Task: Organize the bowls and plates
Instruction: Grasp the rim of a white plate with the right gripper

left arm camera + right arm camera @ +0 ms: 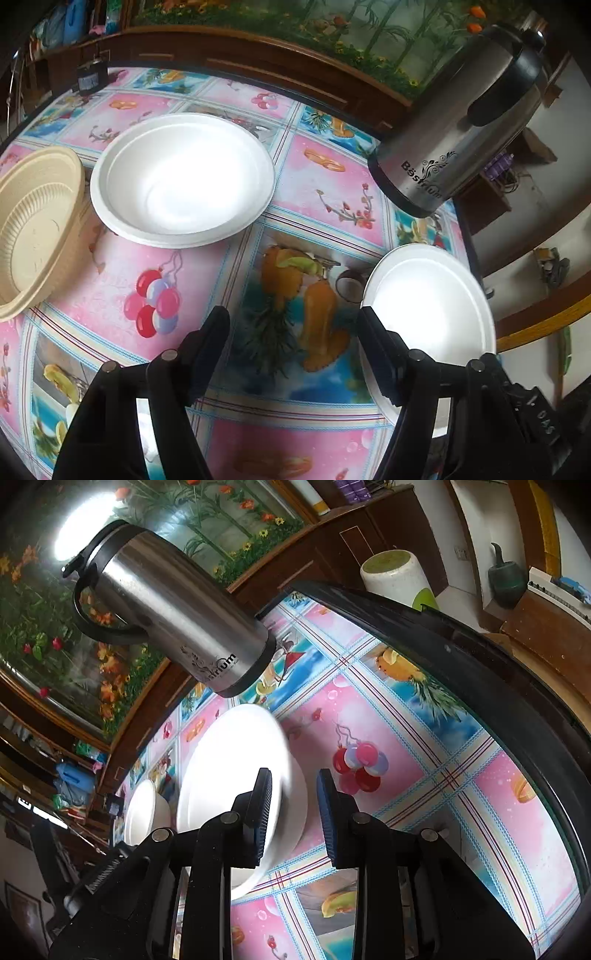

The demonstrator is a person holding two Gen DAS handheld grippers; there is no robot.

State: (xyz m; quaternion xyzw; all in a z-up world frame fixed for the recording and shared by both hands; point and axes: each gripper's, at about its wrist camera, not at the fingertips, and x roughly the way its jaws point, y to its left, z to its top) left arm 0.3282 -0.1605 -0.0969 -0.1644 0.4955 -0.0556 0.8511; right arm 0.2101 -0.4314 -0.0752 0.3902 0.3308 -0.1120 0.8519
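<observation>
Left wrist view: the left tool (293,334) hangs with its jaws apart over the patterned bench (258,295), nothing between them. A white plate (183,179) lies at upper centre, a beige bowl (35,232) at the left edge, a second white plate (430,306) at lower right, a steel flask (454,125) at upper right.

Right wrist view: the right tool (295,814) has its jaws narrowly apart, the left one over the white plate's (229,771) rim; I cannot tell whether it grips.

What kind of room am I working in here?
Probably a home dining or living room: a table under a fruit-print tablecloth, a steel thermos jug, disposable white plates, and dark wooden cabinets below a floral mural.
</observation>
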